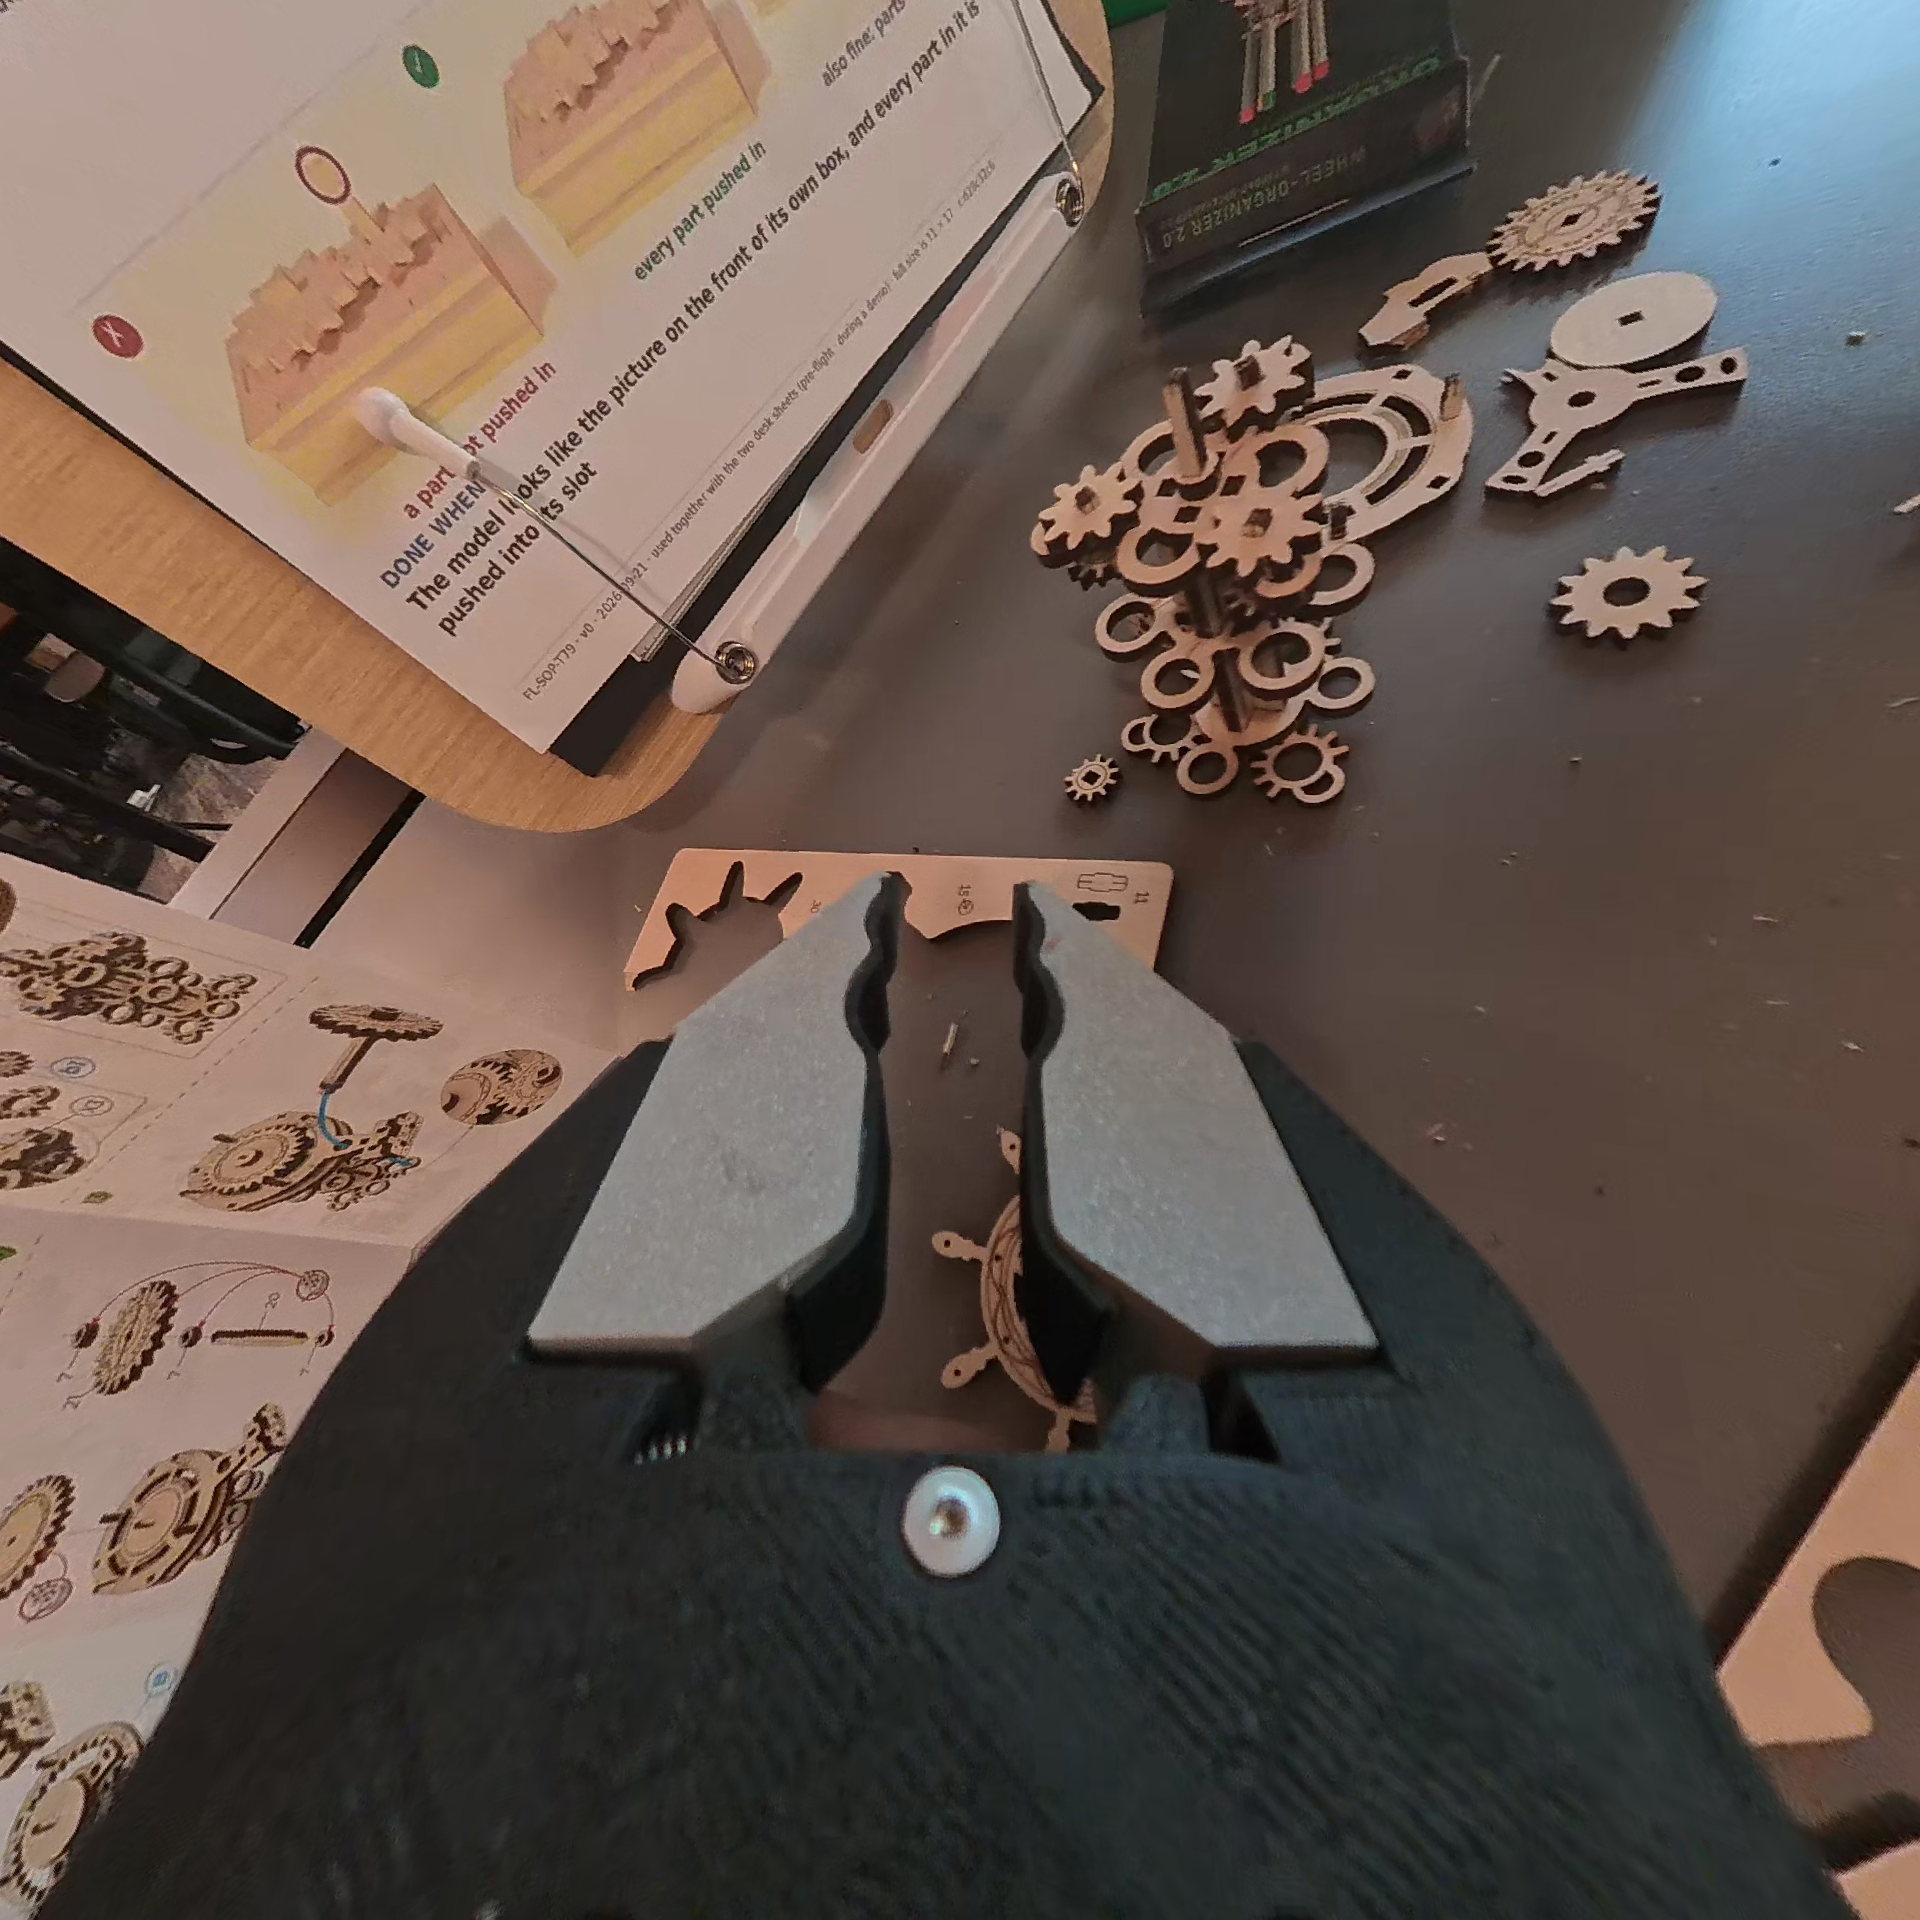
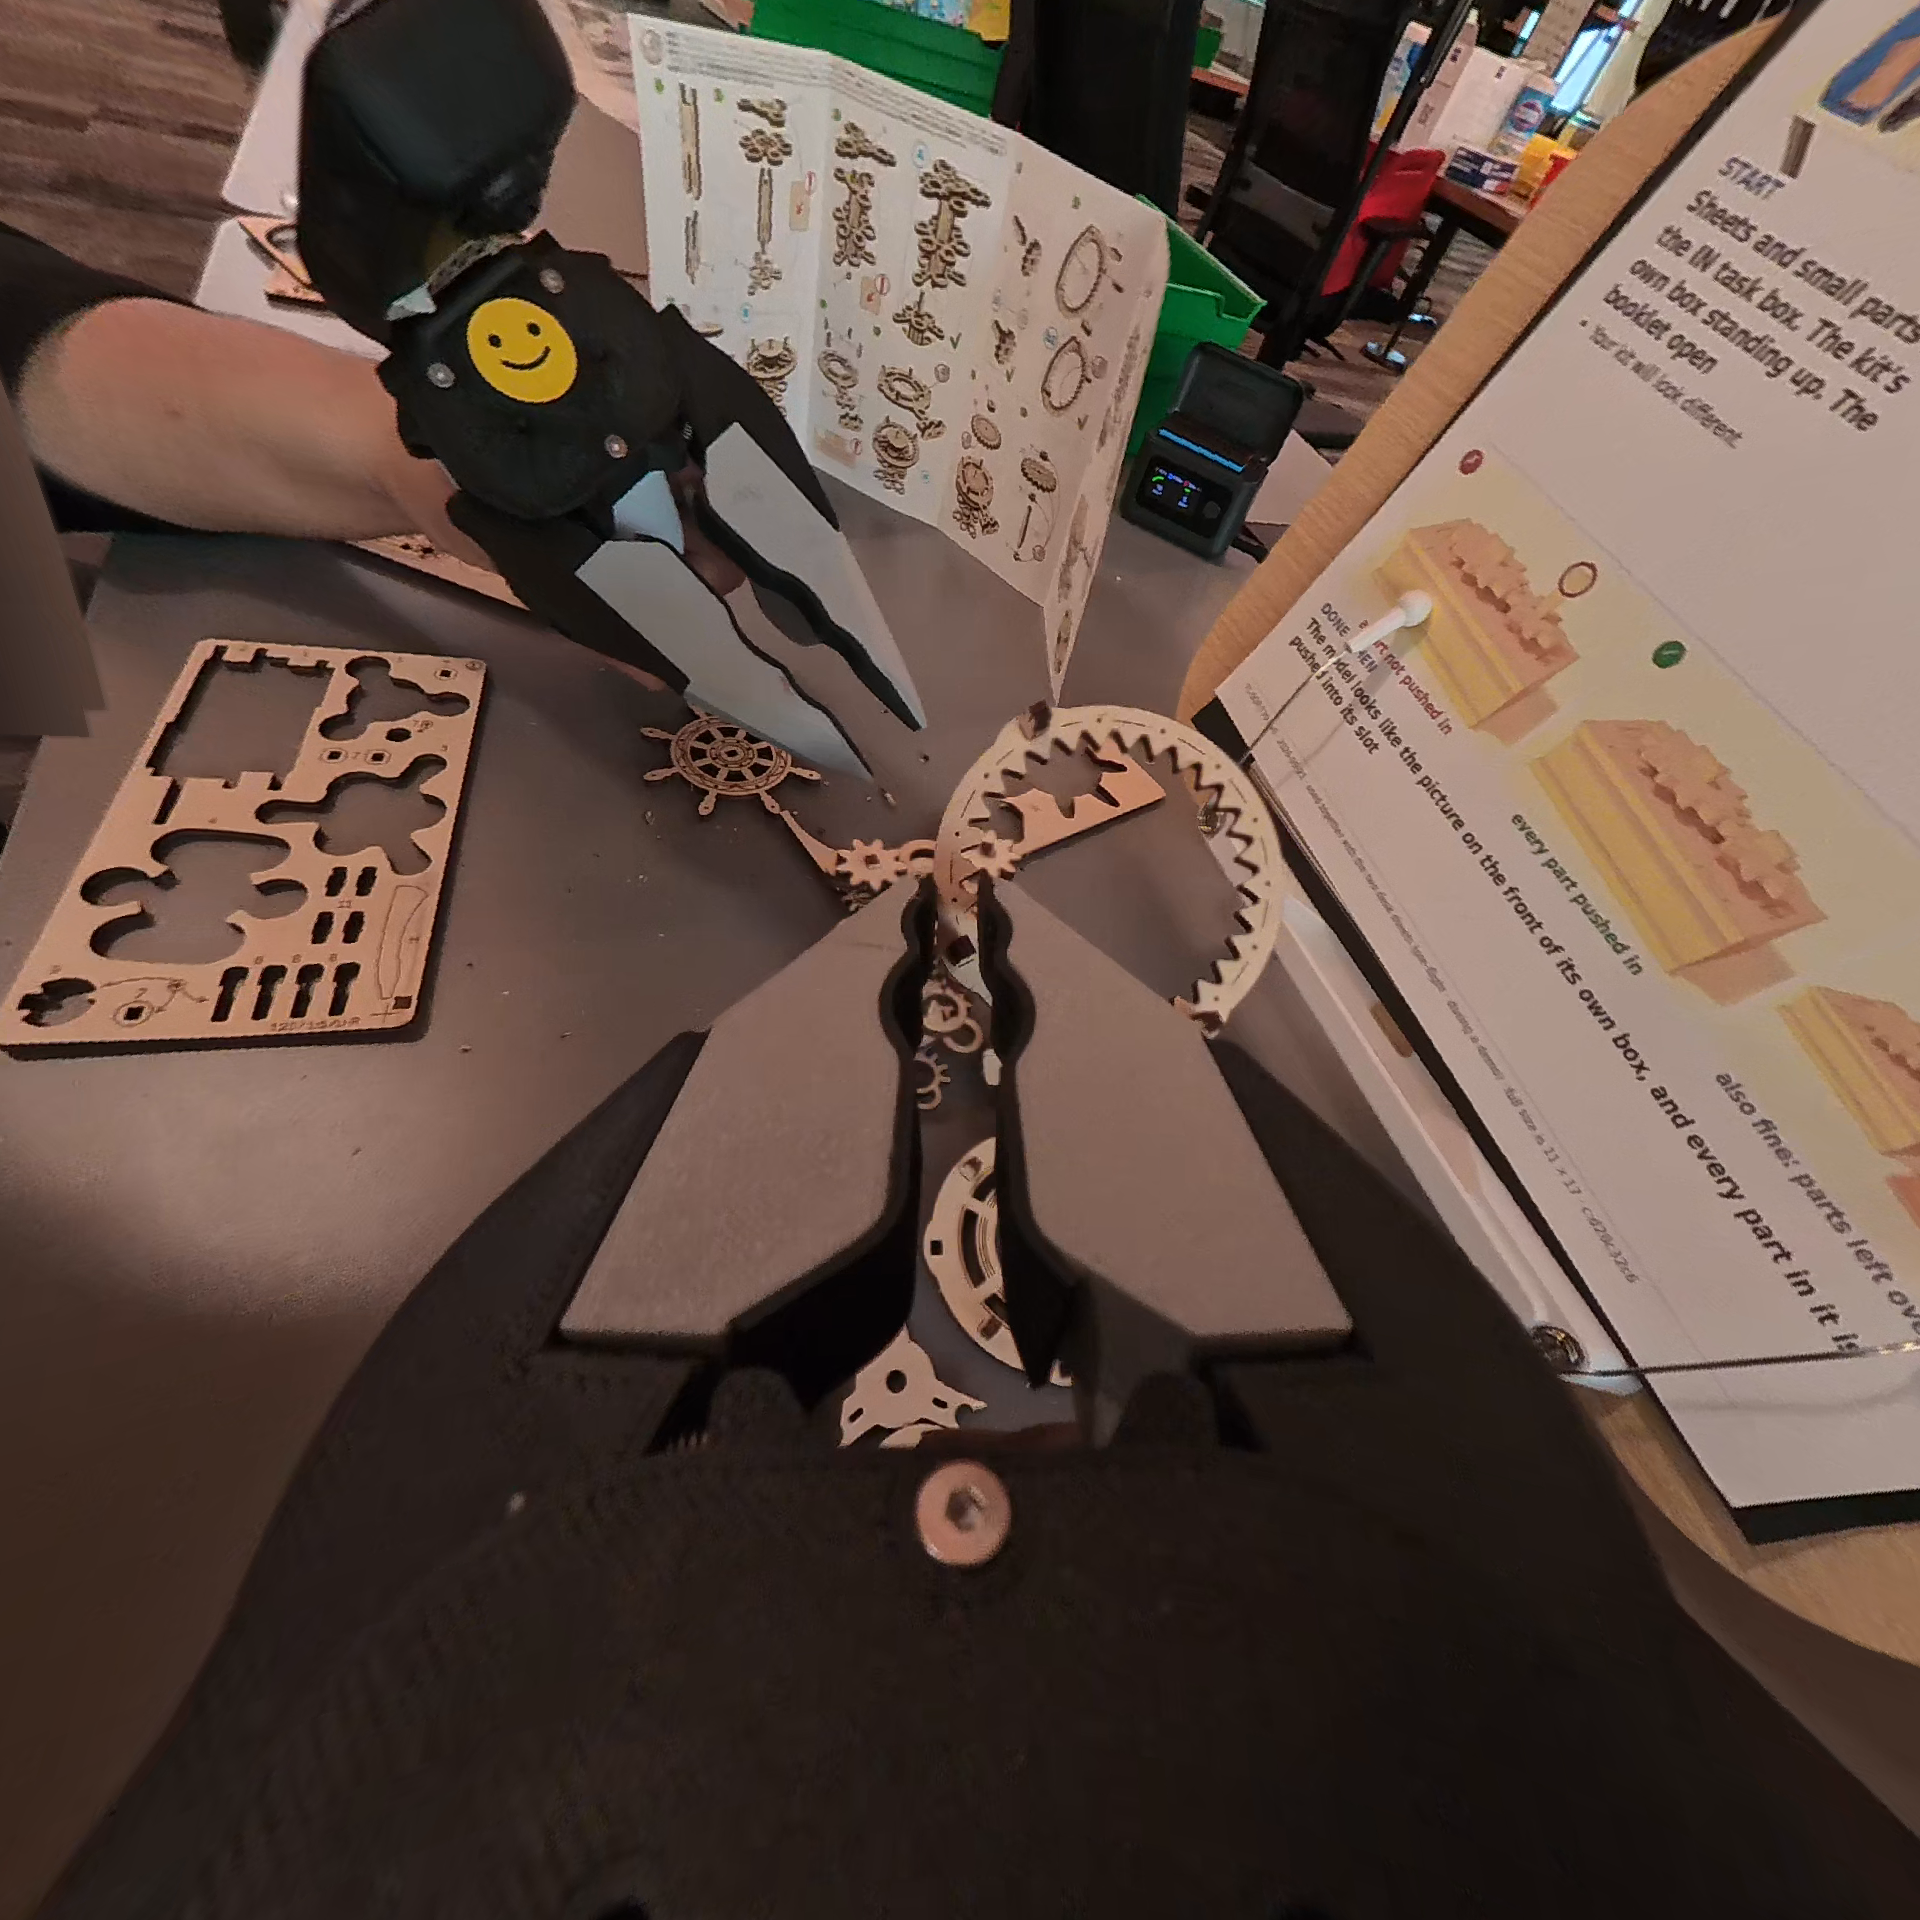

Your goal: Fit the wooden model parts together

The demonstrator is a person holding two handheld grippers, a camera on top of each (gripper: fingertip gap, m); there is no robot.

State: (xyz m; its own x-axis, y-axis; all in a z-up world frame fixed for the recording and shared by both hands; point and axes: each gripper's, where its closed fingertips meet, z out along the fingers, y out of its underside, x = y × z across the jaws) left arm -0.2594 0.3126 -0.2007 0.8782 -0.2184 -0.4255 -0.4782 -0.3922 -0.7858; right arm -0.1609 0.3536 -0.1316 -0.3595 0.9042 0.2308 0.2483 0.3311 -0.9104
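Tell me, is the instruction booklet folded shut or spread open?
Spread open. The instruction booklet stands upright on the table behind the left claw, panels unfolded in zigzag.

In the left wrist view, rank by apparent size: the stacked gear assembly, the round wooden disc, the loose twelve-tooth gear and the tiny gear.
1. Stacked wooden gear assembly
2. Round wooden disc with square hole
3. Loose toothed wooden gear
4. Tiny wooden gear
The disc lies farther off, so its margin is understated.

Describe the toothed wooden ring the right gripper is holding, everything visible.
The toothed ring is a thin, pale laser-cut wooden hoop with sawtooth teeth lining its inner edge and small dark tabs at its rim. It stands upright off the dark table, pinched at its lower left by the right gripper. Through its opening a cut-out sheet fragment shows. Whether anything else touches it is unclear.
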